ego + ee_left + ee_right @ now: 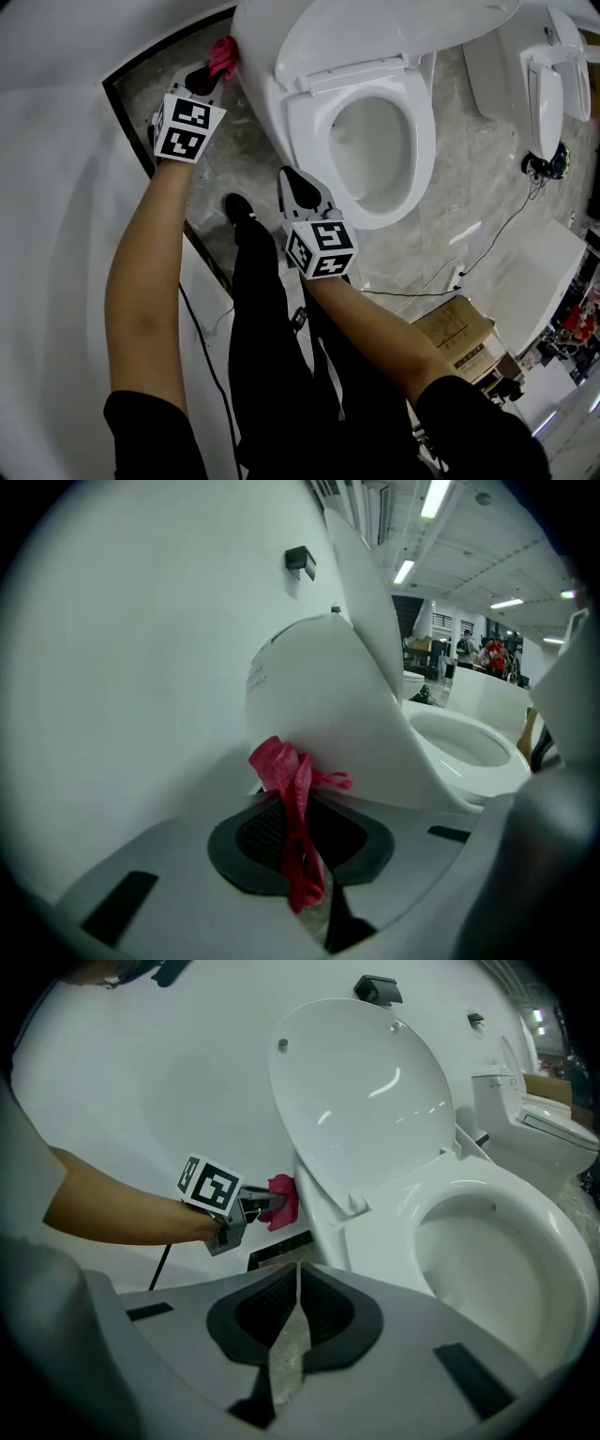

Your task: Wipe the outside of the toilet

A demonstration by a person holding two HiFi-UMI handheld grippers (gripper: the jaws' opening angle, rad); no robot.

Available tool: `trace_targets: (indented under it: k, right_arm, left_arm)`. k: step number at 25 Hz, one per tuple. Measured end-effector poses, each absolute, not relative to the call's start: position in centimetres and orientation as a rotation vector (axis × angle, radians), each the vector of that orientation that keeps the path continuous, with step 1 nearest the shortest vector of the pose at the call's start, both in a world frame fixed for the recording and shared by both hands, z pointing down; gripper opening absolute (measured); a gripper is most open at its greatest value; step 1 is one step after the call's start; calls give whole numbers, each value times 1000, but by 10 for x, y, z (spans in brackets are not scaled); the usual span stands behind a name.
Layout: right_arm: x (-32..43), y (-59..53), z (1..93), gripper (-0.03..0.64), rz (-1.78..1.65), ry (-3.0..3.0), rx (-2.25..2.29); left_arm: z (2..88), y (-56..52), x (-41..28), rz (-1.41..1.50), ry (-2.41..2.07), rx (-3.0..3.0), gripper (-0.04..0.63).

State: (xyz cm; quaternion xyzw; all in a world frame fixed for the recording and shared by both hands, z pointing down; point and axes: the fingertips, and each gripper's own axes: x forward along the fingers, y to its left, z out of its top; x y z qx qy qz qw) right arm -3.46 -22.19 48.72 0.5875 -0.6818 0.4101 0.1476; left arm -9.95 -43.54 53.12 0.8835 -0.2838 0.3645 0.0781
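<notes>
**Cloth at the toilet's back corner**

We had the red cloth (289,799) pinched between the fingers of the left gripper (206,77). Its free end was pressed to the outer side of the toilet (267,103), at the back near the wall (56,141). The right gripper (296,1279) hung beside the bowl, its fingers pressed together on nothing. The lid (361,1101) stood up. No wet trail showed, so we judged the wiping barely begun, with the flanks, front and base left to do.
</notes>
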Motion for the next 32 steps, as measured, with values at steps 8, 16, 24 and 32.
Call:
trace_targets:
  k: [8,16,24,32]
  right_arm:
    - [-38,-209,504,38,1244,-1925,1679]
    - [-24,-188,510,38,1287,-1881,1671]
    - [-5,-170,509,38,1282,-1873,1646]
    - [1,-121,528,38,1435,-1747,1631]
  left_arm:
    - [543,-429,-76,1129,-765,2725,58]
    - [565,-379,-69,1162,-713,2708,57]
    - [587,-307,-54,1133,-713,2629,57]
    - [600,-252,-37,1094,-746,2573,57]
